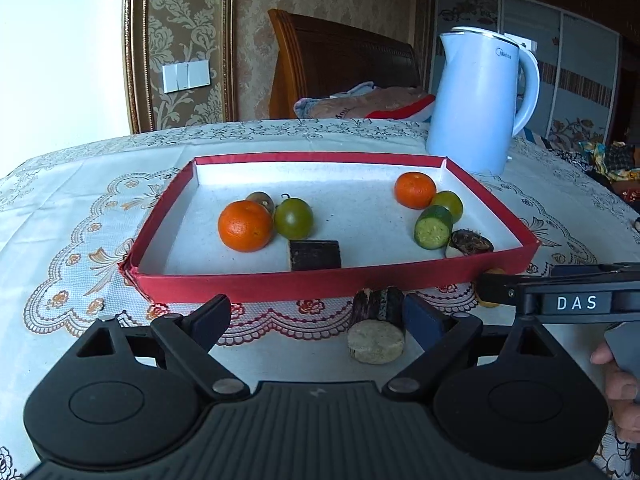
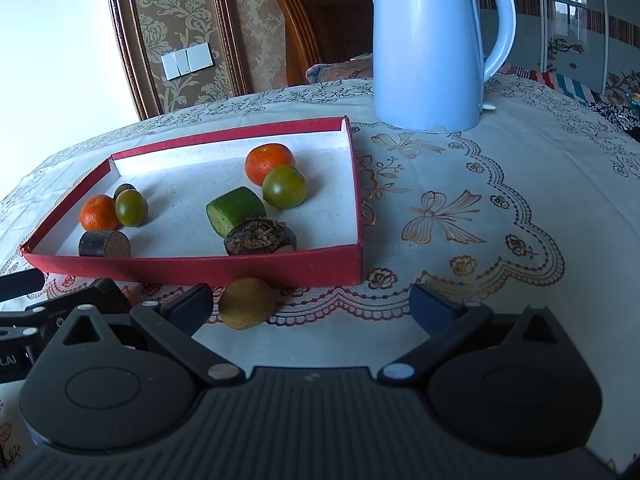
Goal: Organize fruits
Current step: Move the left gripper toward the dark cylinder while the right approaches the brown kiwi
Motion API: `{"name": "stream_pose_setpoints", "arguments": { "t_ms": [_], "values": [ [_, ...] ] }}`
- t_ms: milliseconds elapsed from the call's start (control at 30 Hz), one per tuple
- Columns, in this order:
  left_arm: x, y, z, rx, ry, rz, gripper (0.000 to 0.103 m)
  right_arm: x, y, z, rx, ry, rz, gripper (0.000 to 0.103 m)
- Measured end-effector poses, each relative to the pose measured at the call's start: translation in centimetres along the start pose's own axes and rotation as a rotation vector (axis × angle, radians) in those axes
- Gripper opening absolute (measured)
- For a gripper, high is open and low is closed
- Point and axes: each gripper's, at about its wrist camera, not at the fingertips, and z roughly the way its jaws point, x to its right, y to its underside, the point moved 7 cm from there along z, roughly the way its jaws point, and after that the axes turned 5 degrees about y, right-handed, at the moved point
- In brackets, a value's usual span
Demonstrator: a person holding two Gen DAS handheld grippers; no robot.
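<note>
Both claws gape empty; matte red cardboard tray (image 1: 240,286) holds round glossy oranges (image 1: 245,226).

a shallow red cardboard tray (image 1: 240,286) with matt white paper lining sits on patterned lace-edged cloth (image 1: 80,216) near a smooth pale-blue plastic kettle (image 1: 476,100).
</note>
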Motion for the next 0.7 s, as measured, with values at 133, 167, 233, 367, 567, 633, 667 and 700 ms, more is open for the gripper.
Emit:
{"name": "stream_pose_setpoints", "arguments": {
  "t_ms": [133,167,233,367,567,633,667,700],
  "values": [
    [0.5,0.2,0.2,-0.019,0.024,0.023,0.093,0.0,0.0,0.0,-0.002,0.003,-0.004,0.103],
    [0.8,0.4,0.6,-0.043,0.042,0.035,0.093,0.1,0.0,-0.1,-0.001,0.004,-0.001,0.103],
    [1.4,0.6,1.0,-0.064,0.044,0.067,0.093,0.2,0.0,-0.1,-0.002,0.004,0.009,0.103],
    [1.4,0.4,1.2,-0.051,0.022,0.079,0.093,0.4,0.1,-0.1,-0.003,0.006,0.012,0.103],
    [0.3,0.4,1.4,-0.058,-0.004,0.039,0.088,0.3,0.1,-0.1,-0.004,0.008,0.005,0.103],
    [0.3,0.3,0.8,-0.032,-0.020,0.047,0.082,0.2,0.1,0.0,-0.004,0.011,0.001,0.103],
    [0.2,0.3,0.6,-0.023,-0.022,0.048,0.081,0.2,0.1,0.0,-0.004,0.012,-0.001,0.103],
    [0.2,0.3,0.4,-0.019,-0.020,0.049,0.077,0.2,0.1,0.0,-0.004,0.012,-0.001,0.103]
  ]
}}
